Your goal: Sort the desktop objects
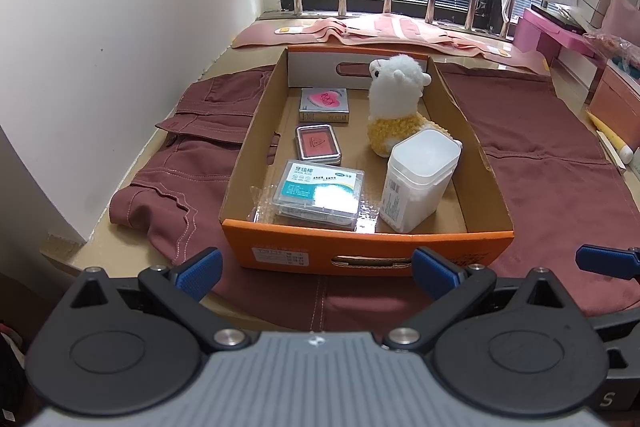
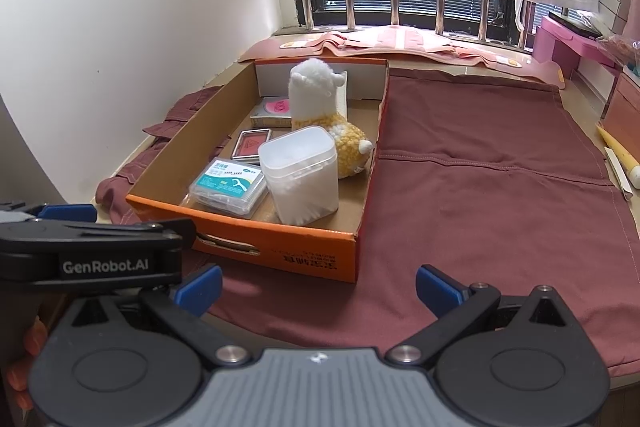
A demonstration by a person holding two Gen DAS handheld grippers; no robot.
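Left gripper [image 1: 318, 273] and right gripper [image 2: 318, 289]: both spread wide, empty, side by side. Ahead of the left, ahead-left of the right: orange box [image 1: 366, 253] on maroon cloth [image 2: 480, 167], holding floss case [image 1: 320, 199], tin [image 1: 319, 143], small box [image 1: 325, 105], plush [image 1: 394, 99], swab jar [image 1: 418, 179].

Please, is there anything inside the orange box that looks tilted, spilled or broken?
Nothing stands out. In the orange box the alpaca plush and the white plastic jar stand upright; the floss pick case, the red tin and the small heart box lie flat. Nothing spilled.
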